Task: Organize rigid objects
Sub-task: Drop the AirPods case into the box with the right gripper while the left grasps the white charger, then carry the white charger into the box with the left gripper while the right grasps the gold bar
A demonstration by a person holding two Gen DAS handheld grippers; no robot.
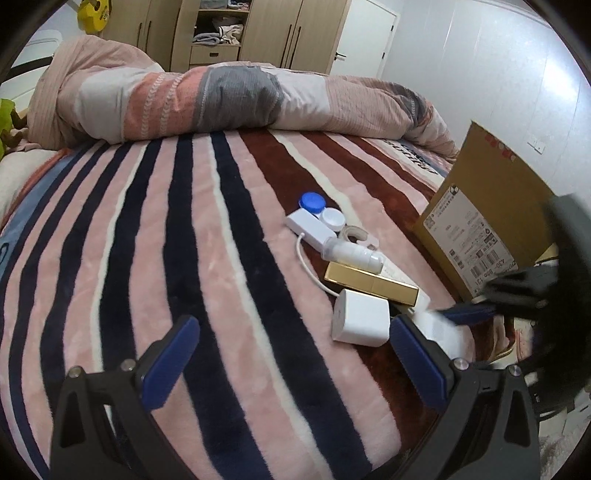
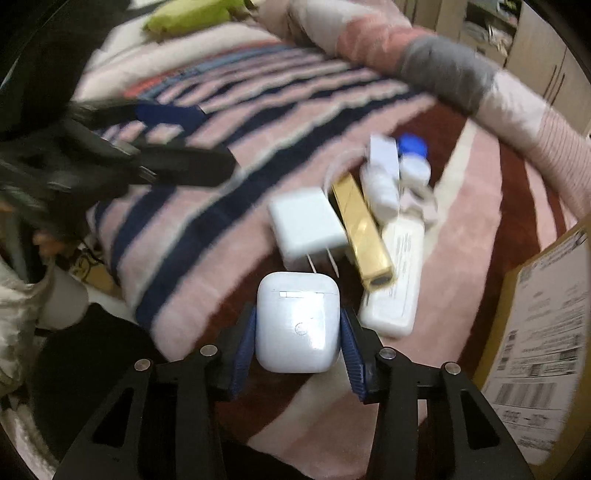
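My right gripper (image 2: 298,328) is shut on a white earbud case (image 2: 298,321), held just above the striped blanket; it also shows in the left wrist view (image 1: 441,328). On the blanket lies a cluster: a white charger plug (image 2: 306,225) (image 1: 361,320), a gold bar-shaped box (image 2: 364,230) (image 1: 371,283), a white flat box (image 2: 397,280), a small white bottle (image 1: 351,254), a white adapter with cable (image 1: 310,225) and a blue-and-white contact lens case (image 1: 321,210). My left gripper (image 1: 291,354) is open and empty over the blanket, left of the plug.
A cardboard box (image 1: 491,206) (image 2: 543,332) with shipping labels stands at the right edge of the bed. A rolled duvet (image 1: 207,99) lies across the far side. A wardrobe (image 1: 258,33) stands behind. The bed's near edge drops off below both grippers.
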